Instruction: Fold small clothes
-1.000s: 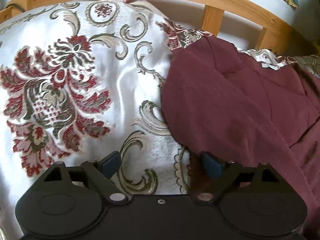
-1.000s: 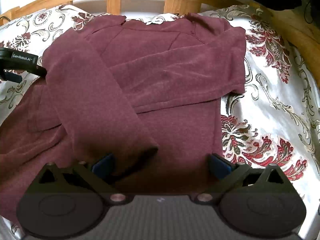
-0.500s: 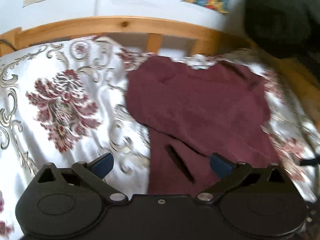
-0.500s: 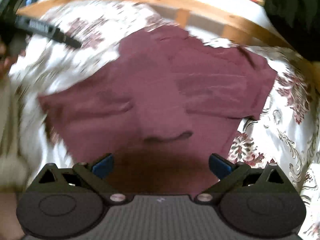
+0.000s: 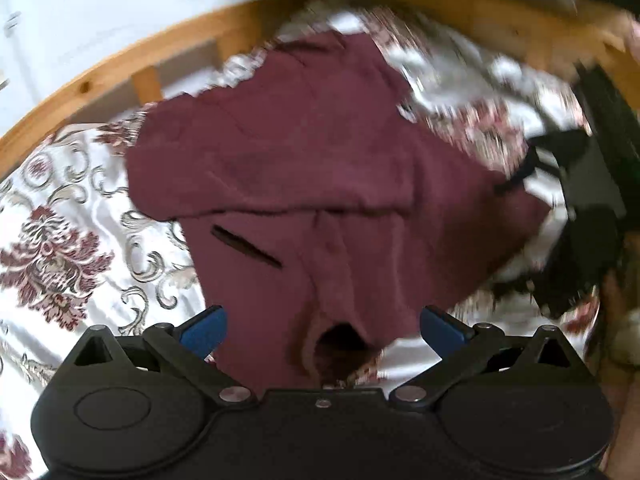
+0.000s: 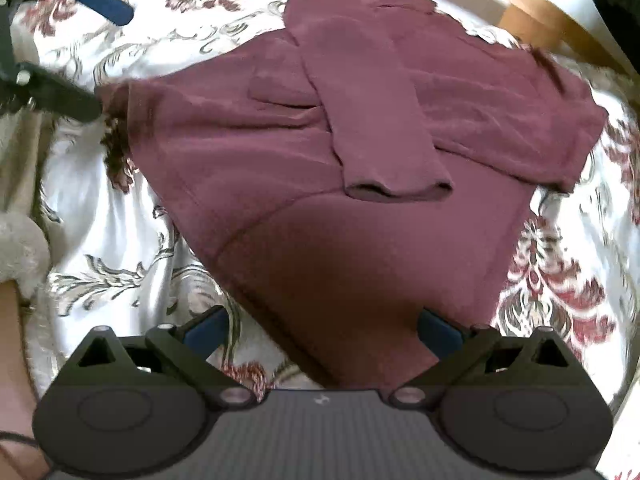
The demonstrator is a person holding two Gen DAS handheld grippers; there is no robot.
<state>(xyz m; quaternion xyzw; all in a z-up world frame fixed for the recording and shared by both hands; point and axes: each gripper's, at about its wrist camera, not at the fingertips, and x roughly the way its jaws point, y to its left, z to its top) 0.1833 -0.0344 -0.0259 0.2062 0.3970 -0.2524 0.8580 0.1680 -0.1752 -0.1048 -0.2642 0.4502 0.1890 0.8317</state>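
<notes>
A maroon long-sleeved top [image 6: 360, 152] lies on the floral bedspread [image 6: 120, 216] with both sleeves folded across its body; one cuff [image 6: 396, 188] lies near the middle. The top also shows in the left wrist view [image 5: 320, 168], where a sleeve opening [image 5: 340, 344] lies near the camera. My left gripper [image 5: 322, 330] is open and empty over the top's near edge. My right gripper [image 6: 322, 334] is open and empty over the hem. The left gripper also shows in the right wrist view [image 6: 60, 40] at the far left, beside the top's edge.
A wooden bed rail [image 5: 120, 76] runs along the far side of the bedspread. The right gripper and hand appear blurred at the right of the left wrist view [image 5: 580, 200]. A person's arm [image 6: 16, 320] is at the left edge.
Both grippers have pulled back and swung round, so each sees more of the top. The left gripper has moved from the top's far shoulder to its side. Both stay open.
</notes>
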